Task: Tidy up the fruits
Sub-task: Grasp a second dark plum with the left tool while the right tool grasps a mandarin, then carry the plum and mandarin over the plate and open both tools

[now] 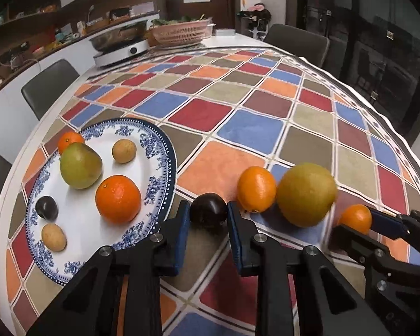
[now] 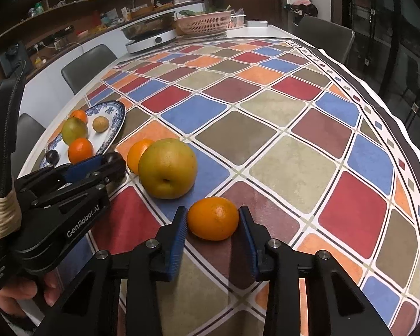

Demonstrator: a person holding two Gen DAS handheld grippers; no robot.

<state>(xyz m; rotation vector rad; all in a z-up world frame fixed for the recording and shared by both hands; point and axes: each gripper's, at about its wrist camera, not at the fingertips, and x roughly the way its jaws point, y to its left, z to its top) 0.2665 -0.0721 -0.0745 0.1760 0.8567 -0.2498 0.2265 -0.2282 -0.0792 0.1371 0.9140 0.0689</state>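
Observation:
A blue-and-white plate [image 1: 159, 151] at the left holds a green pear [image 1: 79, 166], an orange [image 1: 118, 198], a dark plum [image 1: 46, 207] and two small tan fruits [image 1: 123, 150]. My left gripper [image 1: 208, 215] is shut on a dark plum [image 1: 208, 212] on the tablecloth beside the plate. To its right lie an orange [image 1: 256, 189] and a large yellow-green pear [image 1: 306, 194]. My right gripper [image 2: 213, 219] is shut on a small orange [image 2: 213, 218] resting on the cloth; it also shows in the left wrist view [image 1: 355, 219]. The plate [image 2: 117, 123] shows at the left of the right wrist view.
A chequered tablecloth [image 1: 252, 128] covers the white table. At the far end stand an induction cooker with a pan [image 1: 120, 47] and a pink basket [image 1: 182, 32]. Chairs [image 1: 49, 86] stand around the table. Another orange [image 1: 70, 141] sits at the plate's far rim.

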